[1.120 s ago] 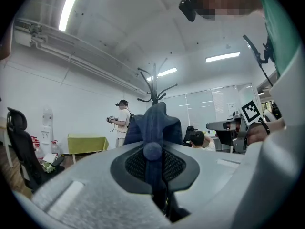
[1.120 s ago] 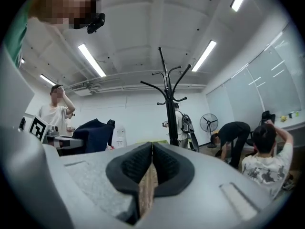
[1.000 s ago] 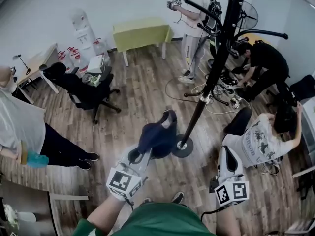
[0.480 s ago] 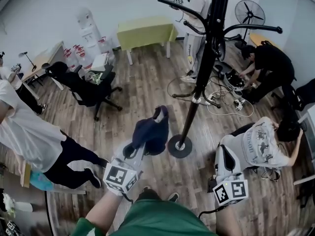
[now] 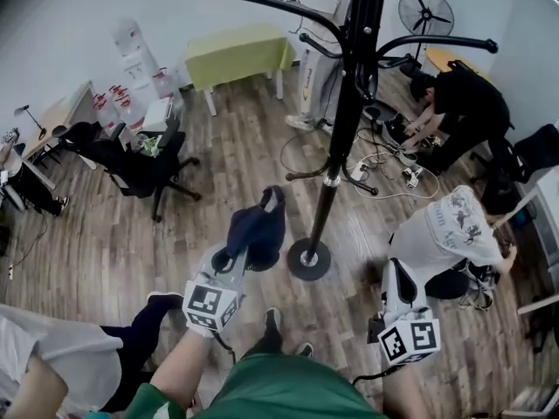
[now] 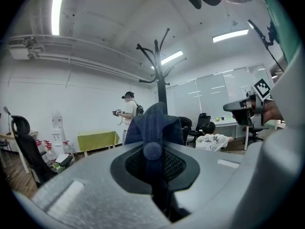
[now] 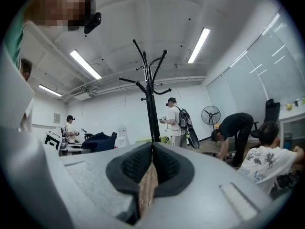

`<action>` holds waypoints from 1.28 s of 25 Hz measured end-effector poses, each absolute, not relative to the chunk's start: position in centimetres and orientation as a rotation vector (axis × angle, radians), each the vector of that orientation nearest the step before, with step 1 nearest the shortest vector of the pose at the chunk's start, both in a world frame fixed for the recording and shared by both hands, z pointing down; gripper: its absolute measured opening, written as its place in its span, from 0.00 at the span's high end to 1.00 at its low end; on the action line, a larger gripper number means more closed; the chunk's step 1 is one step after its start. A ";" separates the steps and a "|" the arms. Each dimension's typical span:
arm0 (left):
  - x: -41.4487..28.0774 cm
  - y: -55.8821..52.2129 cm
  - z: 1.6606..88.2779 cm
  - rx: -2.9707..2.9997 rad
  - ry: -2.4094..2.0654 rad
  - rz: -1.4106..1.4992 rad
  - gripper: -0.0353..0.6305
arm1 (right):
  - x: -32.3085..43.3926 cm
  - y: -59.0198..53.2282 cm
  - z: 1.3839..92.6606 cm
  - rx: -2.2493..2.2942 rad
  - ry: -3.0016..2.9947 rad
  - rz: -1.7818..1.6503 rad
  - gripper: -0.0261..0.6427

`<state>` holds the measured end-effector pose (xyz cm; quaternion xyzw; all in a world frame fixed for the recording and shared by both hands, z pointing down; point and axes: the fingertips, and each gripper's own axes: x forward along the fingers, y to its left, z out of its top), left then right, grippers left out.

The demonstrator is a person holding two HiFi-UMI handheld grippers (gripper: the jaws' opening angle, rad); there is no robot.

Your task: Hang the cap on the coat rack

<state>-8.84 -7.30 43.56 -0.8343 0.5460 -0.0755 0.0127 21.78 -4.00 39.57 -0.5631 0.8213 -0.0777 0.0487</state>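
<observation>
The left tool (image 5: 236, 256) clamps the dark blue cap (image 5: 258, 227) beside the coat rack (image 5: 336, 147), while the right tool (image 5: 397, 273) is clenched empty

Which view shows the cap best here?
Head view: nearly the whole cap shows, held by the left gripper beside the coat rack. The left gripper view shows only its fabric bunched above the jaws. The right gripper view shows it small, at far left.

Wood floor (image 5: 240, 147), green table (image 5: 236, 52) by back wall, black office chair (image 5: 135, 160) at left, standing fan (image 5: 419, 11) at back right, cables (image 5: 384, 180) on floor, person in black (image 5: 463, 103) bending over them
</observation>
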 end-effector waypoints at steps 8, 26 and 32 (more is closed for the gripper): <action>-10.0 -13.8 47.3 -2.656 1.649 -0.309 0.91 | 20.3 -8.7 39.8 -1.811 2.495 -0.237 0.95; -11.5 -22.3 53.2 -2.838 1.230 -0.267 0.91 | 9.7 -17.7 43.0 -1.925 2.600 -0.285 0.95; -10.9 -24.0 55.2 -2.855 1.159 -0.232 0.91 | 8.7 -18.1 44.5 -2.004 2.609 -0.309 0.95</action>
